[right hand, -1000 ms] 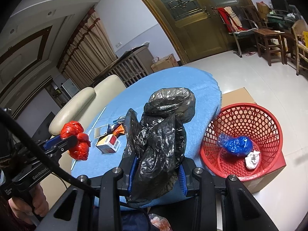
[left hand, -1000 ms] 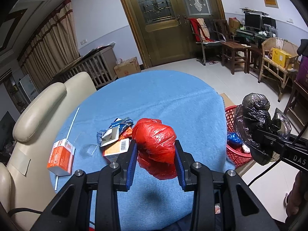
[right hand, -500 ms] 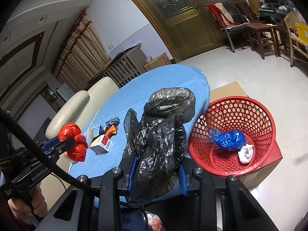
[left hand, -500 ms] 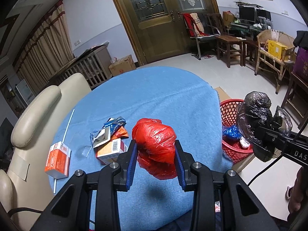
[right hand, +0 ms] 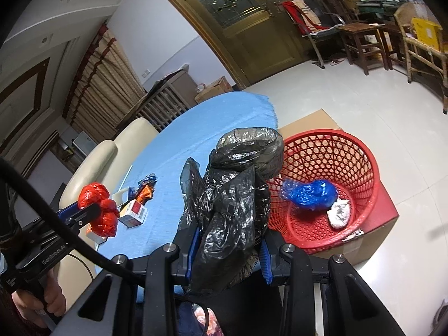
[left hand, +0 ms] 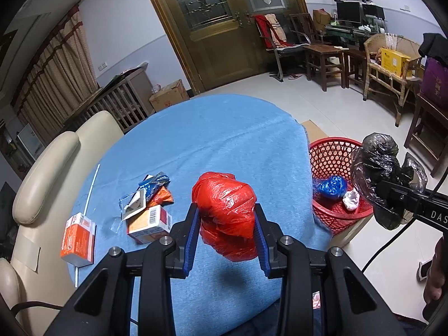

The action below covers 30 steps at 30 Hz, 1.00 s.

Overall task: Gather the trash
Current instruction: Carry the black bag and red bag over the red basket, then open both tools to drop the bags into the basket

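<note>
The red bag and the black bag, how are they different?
The red bag is bright and balled up tight; the black bag is dark, see-through in spots, loose and floppy. The left hand-held gripper squeezes the red bag over the table; the right hand-held gripper holds the black bag near the basket. Both are crinkly plastic.

One red bag [left hand: 226, 212]; one black bag [right hand: 235, 198]; one red basket [right hand: 355, 151] holding one blue wad [right hand: 310, 193] and one white wad [right hand: 339, 212]; two orange-and-white cartons [left hand: 78, 238] on the surface [left hand: 210, 140]; one straw [left hand: 91, 184].

Materials and finish noted.
Crumpled glossy red plastic bag [left hand: 226, 212]; shiny wrinkled black plastic bag [right hand: 235, 196]; matt blue cloth table cover [left hand: 212, 140]; red plastic mesh basket [right hand: 361, 168].
</note>
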Available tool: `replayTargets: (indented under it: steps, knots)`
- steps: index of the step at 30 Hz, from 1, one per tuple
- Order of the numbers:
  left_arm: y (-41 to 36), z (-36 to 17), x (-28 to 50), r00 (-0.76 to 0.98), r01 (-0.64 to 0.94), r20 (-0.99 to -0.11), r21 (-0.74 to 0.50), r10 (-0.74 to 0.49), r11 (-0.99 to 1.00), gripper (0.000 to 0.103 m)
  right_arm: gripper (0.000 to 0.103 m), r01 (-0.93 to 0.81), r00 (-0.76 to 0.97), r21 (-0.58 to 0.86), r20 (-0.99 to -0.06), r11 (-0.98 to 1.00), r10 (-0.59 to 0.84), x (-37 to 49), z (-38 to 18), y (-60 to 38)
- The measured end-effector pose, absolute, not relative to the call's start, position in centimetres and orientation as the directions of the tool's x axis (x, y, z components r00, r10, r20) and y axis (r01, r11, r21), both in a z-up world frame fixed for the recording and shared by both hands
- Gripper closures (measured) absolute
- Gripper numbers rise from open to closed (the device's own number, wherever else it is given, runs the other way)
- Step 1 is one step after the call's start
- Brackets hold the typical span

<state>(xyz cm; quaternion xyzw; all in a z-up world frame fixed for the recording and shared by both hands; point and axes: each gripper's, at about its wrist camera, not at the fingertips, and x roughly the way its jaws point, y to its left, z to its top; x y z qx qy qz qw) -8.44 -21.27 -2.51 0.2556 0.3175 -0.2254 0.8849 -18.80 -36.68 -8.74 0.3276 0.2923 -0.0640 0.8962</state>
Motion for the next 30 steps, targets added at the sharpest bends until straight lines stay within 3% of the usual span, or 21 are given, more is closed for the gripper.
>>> replayTargets:
  steps: [10,22,27,30]
  knots:
    - [-23.1,-3.0,-7.8,0.668,0.602,-0.696,0.297,-0.263,0.741,0.065,0.066,0.371,0.816,0.551,-0.578,0.747,0.021,-19.7,-9.7,-38.7]
    - [-30.1,-3.3,-6.0,0.513,0.741,-0.739,0.123,-0.438,0.66,0.065,0.065,0.468,0.809,0.577,-0.585,0.669,-0.062,-20.9,-10.9,-44.2]
    - [-33.5,-3.9,-5.2,0.439,0.784,-0.751,0.053,-0.493,0.618,0.062,0.063,0.498,0.795,0.569,-0.602,0.654,-0.081,-19.8,-11.6,-45.1]
    - [-35.2,-4.6,-5.2,0.415,0.802,-0.757,0.042,-0.505,0.595,0.051,0.061,0.508,0.787,0.578,-0.613,0.638,-0.07,-19.1,-12.2,-45.9]
